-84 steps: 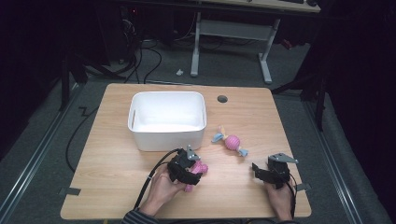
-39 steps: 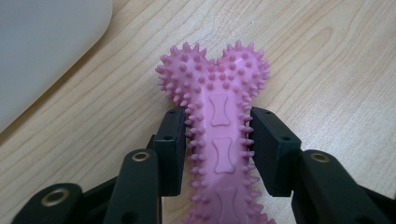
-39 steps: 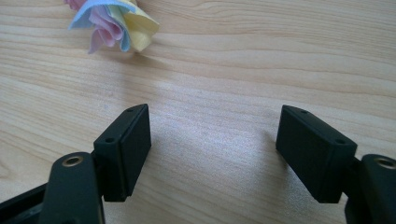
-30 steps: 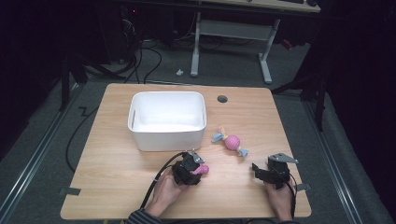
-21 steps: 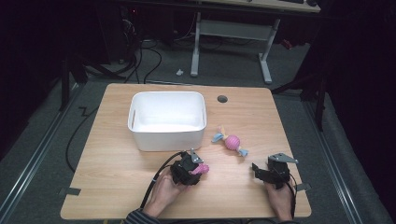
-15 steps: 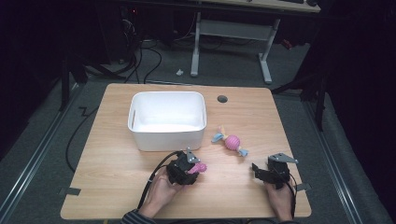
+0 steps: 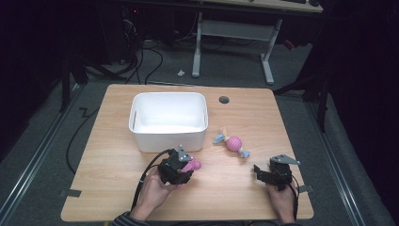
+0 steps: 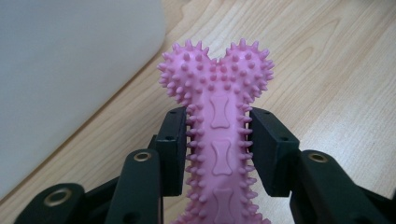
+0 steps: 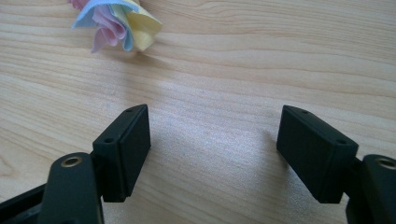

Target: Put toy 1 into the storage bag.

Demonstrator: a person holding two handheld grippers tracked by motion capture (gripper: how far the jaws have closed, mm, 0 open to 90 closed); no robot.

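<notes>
Wooden table (image 7: 117,155), white bin (image 7: 168,120) — dim room, cables probably behind.

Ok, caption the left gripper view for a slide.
Left gripper clamps a spiky pink bone toy beside the white bin.

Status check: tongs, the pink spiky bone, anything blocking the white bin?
Left tongs shut on pink spiky bone, just short of white bin. Right tongs open, empty, resting on table. Candy-shaped toy lies aside; path clear.
</notes>
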